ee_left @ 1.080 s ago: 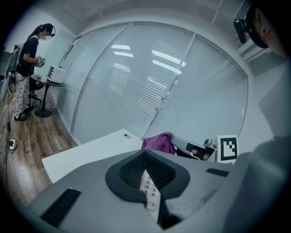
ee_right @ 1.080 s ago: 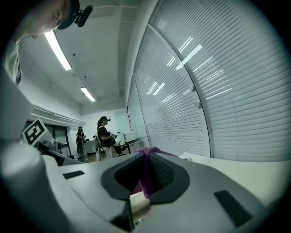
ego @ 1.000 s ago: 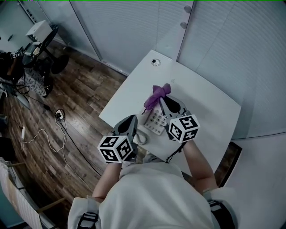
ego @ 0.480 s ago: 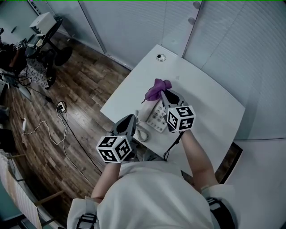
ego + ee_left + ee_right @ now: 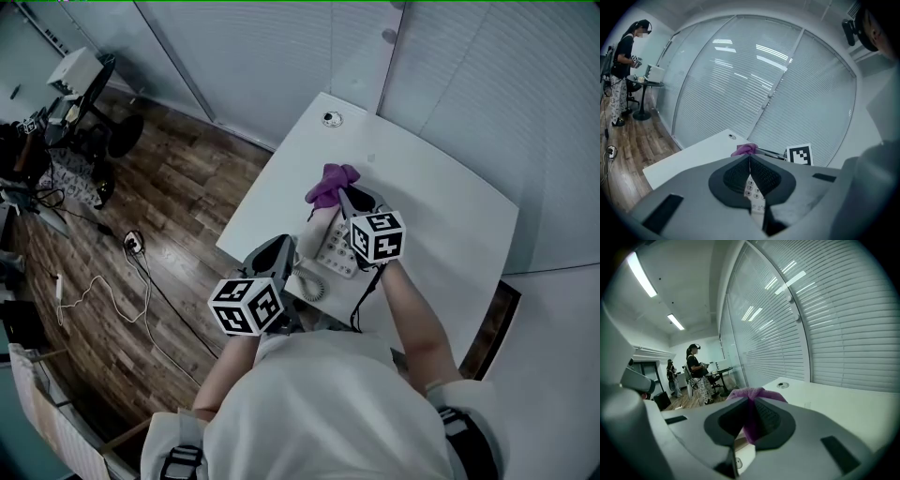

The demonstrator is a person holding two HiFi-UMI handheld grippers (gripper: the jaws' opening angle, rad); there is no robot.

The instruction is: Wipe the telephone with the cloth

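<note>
Pinching cloth (image 5: pixel 333 182) in right tongs (image 5: pixel 750 404) | left tongs (image 5: pixel 750 157) pressed together | telephone (image 5: pixel 336 251) by table (image 5: pixel 441 216) near edge

- White desk (image 5: pixel 441 216) before me stands on a wood floor (image 5: pixel 178 197).
- Telephone (image 5: pixel 336 251) lies by its left edge, near me.
- Round cable cap (image 5: pixel 329 119) at its far corner.

The phone (image 5: pixel 330 253) sits mostly under the right tongs (image 5: pixel 343 195), its far end buried by the cloth (image 5: pixel 330 182). Past the left tongs (image 5: pixel 750 158), only a sliver of keypad (image 5: pixel 753 193) shows. The table (image 5: pixel 441 216) loses its near edge under the person (image 5: pixel 328 403).
</note>
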